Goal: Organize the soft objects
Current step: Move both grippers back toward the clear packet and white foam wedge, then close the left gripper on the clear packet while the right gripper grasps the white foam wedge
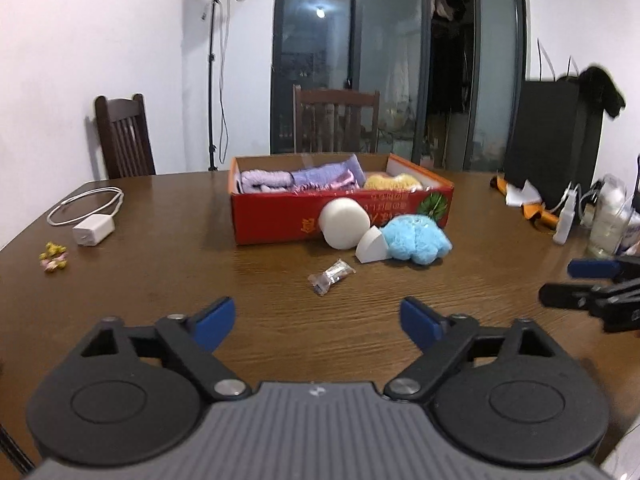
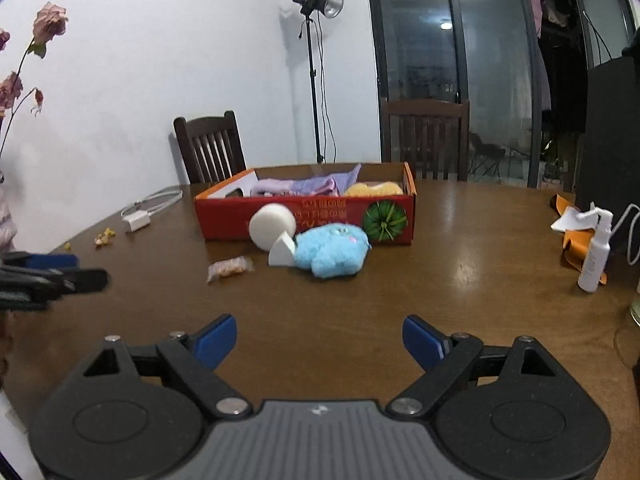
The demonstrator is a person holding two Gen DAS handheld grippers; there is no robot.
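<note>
A red cardboard box [image 1: 276,216] [image 2: 240,216] stands mid-table holding purple cloths [image 1: 300,180] [image 2: 304,186] and a yellow sponge [image 1: 394,182] [image 2: 374,189]. Against its front wall lean a white foam cylinder [image 1: 344,223] [image 2: 273,226], a white foam wedge [image 1: 371,246] [image 2: 281,254] and a blue plush toy [image 1: 416,238] [image 2: 330,250]. My left gripper [image 1: 318,318] [image 2: 60,270] hovers open over bare table short of them. My right gripper [image 2: 320,338] [image 1: 560,282] is open too, nothing between its fingers.
A small candy wrapper [image 1: 331,276] [image 2: 230,268] lies before the foam pieces. A white charger with cable [image 1: 93,230] [image 2: 136,222] and small trinkets [image 1: 54,262] sit left. A spray bottle [image 2: 596,252], orange items [image 1: 532,208] and a black box [image 1: 556,140] crowd the right side. Chairs [image 1: 124,136] stand behind.
</note>
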